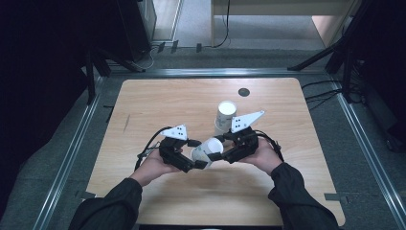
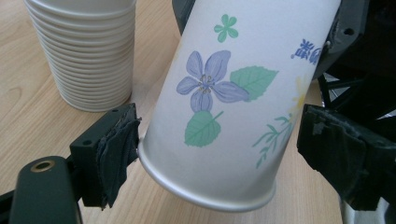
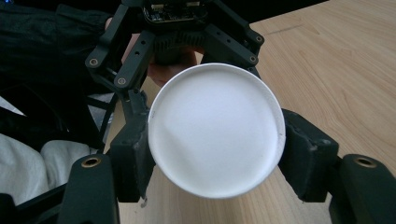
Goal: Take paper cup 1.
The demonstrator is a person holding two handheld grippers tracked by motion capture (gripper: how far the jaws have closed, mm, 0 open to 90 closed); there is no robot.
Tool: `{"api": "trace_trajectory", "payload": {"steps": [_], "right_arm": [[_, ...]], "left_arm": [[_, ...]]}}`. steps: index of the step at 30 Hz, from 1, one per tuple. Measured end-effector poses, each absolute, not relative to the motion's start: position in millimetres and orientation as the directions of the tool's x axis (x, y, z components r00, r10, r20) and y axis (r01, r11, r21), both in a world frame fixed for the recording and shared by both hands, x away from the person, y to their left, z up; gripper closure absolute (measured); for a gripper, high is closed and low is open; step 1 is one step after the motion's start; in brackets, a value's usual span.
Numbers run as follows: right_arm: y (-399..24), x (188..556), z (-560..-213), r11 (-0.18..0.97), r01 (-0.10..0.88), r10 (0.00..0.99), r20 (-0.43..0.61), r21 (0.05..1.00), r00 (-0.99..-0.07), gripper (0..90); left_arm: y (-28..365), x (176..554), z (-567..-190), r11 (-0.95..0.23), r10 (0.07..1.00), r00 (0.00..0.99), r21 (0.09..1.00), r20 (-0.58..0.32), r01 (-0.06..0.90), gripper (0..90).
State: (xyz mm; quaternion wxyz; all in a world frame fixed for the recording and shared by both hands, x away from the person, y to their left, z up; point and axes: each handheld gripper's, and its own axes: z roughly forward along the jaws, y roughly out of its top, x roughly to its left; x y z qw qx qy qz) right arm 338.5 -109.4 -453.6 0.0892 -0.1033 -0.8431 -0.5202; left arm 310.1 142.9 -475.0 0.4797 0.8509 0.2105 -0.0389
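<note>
A white paper cup (image 1: 208, 149) printed with purple flowers and green leaves (image 2: 219, 93) hangs tilted just above the wooden table (image 1: 163, 100), held between both grippers. My left gripper (image 2: 219, 140) has its pads against the two sides of the narrow base end. My right gripper (image 3: 217, 154) is shut on the other end, whose round white face (image 3: 215, 130) points at its camera. Behind the cup in that view is the left gripper's body (image 3: 182, 28). A stack of nested white cups (image 1: 225, 115) (image 2: 84, 51) stands just beyond.
A small dark round spot (image 1: 243, 92) lies near the table's far edge. Metal rails (image 1: 72, 153) frame the table, with dark stands and cables on the floor beyond. Bare wood stretches to the left and right of the hands.
</note>
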Motion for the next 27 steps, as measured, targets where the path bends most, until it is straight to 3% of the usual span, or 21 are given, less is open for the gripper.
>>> {"api": "trace_trajectory", "payload": {"steps": [27], "right_arm": [[-104.4, 337.7, -454.7, 0.441, 0.285, 0.075, 0.281, 0.851, -0.957, 34.8]], "left_arm": [[142.3, 306.8, -473.8, -0.458, 0.295, 0.927, 0.817, -0.23, 0.349, 24.2]]}}
